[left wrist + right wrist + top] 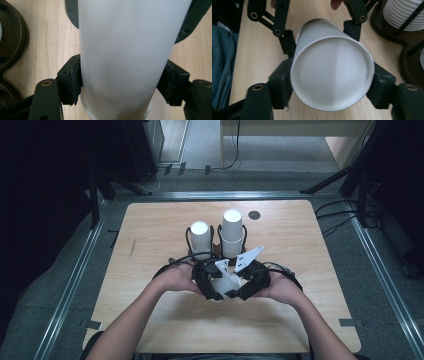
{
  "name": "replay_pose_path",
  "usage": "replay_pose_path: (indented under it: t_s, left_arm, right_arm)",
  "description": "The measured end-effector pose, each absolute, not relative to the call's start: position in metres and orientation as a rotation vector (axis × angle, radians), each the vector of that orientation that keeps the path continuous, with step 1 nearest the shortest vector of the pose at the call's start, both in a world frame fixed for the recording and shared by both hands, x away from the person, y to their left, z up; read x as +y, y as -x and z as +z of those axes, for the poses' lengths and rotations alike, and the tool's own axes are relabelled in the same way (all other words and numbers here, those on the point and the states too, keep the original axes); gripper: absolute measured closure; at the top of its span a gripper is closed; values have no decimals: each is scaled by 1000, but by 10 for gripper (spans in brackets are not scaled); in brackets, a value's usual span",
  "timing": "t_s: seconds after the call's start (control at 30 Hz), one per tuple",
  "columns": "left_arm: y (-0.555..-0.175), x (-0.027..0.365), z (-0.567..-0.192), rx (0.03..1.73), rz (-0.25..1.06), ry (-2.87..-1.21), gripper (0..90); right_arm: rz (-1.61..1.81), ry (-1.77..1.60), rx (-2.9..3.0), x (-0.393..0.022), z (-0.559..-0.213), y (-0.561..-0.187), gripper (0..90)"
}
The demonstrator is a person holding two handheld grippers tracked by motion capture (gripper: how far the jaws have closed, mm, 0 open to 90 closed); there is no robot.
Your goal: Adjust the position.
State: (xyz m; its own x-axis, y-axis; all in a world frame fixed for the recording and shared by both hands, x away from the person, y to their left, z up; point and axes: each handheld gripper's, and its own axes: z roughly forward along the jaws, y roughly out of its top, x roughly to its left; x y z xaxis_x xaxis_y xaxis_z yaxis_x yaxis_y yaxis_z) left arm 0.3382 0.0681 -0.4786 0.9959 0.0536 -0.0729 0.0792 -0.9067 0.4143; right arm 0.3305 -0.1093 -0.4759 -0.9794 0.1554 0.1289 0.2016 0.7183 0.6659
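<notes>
Seen from the high view: sitting near the middle of a wooden table (150, 320), one black rack (216, 251) carrying two white cup stacks, the left stack (200, 238) shorter, the right stack (232, 232) taller. Lying just in front of the rack, one single white cup (226, 282), pinched between two claws: left gripper (209, 282) and right gripper (247, 285), both meeting at the cup, hands wrapping them from either side. Showing one dark round spot (254, 215) behind the rack, to its right.

Seen from the left gripper view: showing the cup (125, 55) from its side, wall running upward, rim at the bottom; both pads (75, 80) pressing the wall, so holding the cup. Peeking in at the left edge, the rack's dark base (11, 42).

Seen from the right gripper view: facing the cup's closed bottom (332, 75), something the other views are not giving. Own jaws hugging that end on both sides, gripping it; the left gripper (322, 32) clamping the cup farther along. Standing at upper right, the rack (392, 27) with ribbed stacked rims (402, 15).
</notes>
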Motion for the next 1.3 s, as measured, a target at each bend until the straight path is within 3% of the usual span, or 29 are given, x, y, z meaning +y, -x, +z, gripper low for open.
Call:
replay_pose_path:
  t_s: [0.2,0.23,0.27,0.3,0.8,1.3]
  left_arm:
    - [-338,69,-479,113,-102,-2684,264]
    - [-338,70,-478,119,-77,-2667,234]
    - [-337,71,-476,139,-41,-2650,120]
    - [-338,72,-476,153,-37,-2642,70]
    - [-345,99,-476,283,-99,-2421,69]
    - [-341,98,-491,306,-57,-2346,78]
  right_arm:
    - [-1116,295,-2837,-110,-475,-331,342]
    - [-1123,297,-2837,-111,-475,-332,341]
    - [-1124,307,-2827,-112,-474,-331,341]
    - [-1135,313,-2834,-114,-473,-332,341]
    - [-1185,370,-2817,-127,-466,-336,340]
    - [-1268,363,-2758,-129,-457,-338,339]
